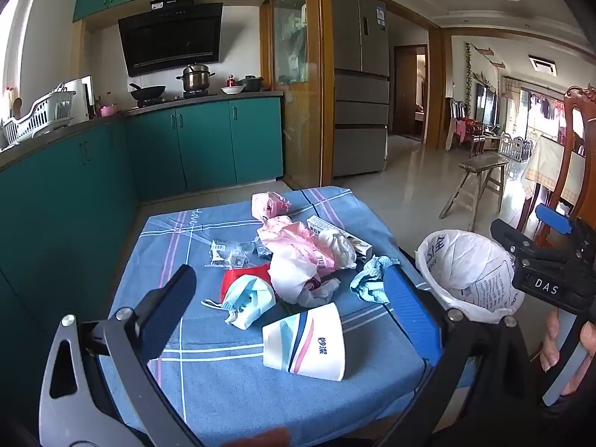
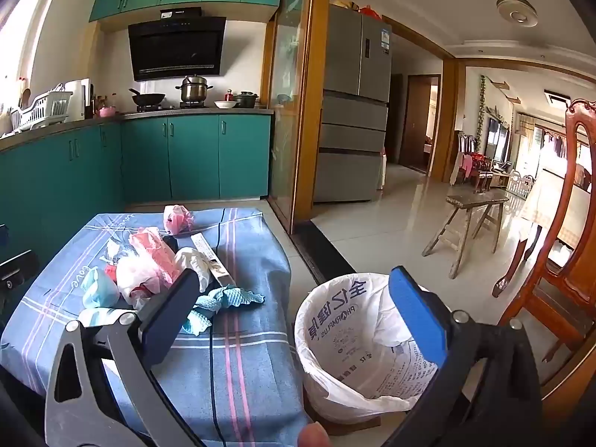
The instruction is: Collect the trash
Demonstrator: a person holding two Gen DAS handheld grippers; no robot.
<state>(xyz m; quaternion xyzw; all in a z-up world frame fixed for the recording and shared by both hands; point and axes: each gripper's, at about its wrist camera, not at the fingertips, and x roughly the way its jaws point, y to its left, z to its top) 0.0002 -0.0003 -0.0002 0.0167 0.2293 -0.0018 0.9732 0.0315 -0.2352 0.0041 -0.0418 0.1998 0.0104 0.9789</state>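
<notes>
Lying nearest, the paper cup is looking light and crushable, inviting a gentle mid-wall pinch while both the left gripper and the right gripper are gaping wide, holding nothing.

Each hand-held gripper, the left gripper and the right gripper, has grey metal arms with triangular cut-outs and round silver screws, one black finger pad and one blue ribbed pad, on black bodywork, the right one lettered DAS.
</notes>
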